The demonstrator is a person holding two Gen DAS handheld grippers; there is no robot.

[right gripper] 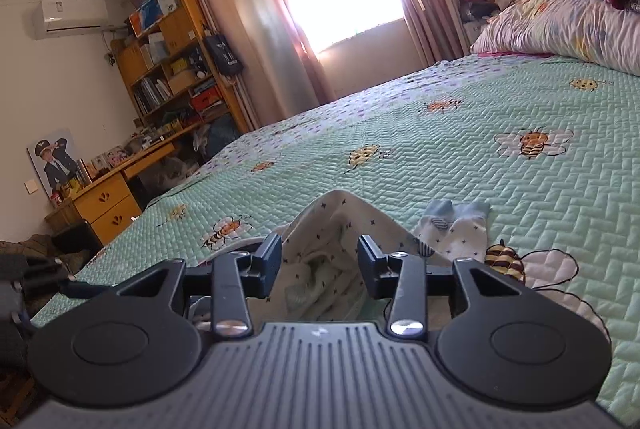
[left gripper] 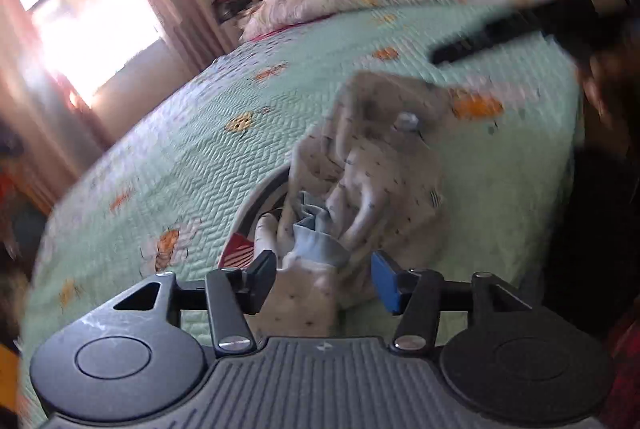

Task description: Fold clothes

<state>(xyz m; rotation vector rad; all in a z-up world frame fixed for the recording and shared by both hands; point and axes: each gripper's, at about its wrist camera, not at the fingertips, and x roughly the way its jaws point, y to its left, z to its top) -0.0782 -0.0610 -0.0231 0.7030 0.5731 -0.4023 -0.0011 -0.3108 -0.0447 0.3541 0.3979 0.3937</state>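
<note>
The small white cotton garment with dark star print and pale blue ribbed cuffs lies in a loose, bunched heap on the mint-green quilted bedspread with bee pattern, close to the near edge of the bed, and nothing about it reads as a finished fold: in the left wrist view the cloth stands up in ridges with a cuff crumpled at the front, and in the right wrist view one flap rises as a peak while two blue-cuffed ends trail out flat toward the bed's middle. The left tool has its jaws apart, with a strip of the white cloth lying between them but not pinched. The right tool also stands apart, cloth in the gap and its pads clear of it. By this evidence the folding is at an early stage; the garment wants spreading flat and smoothing before any clean fold can be laid.
</note>
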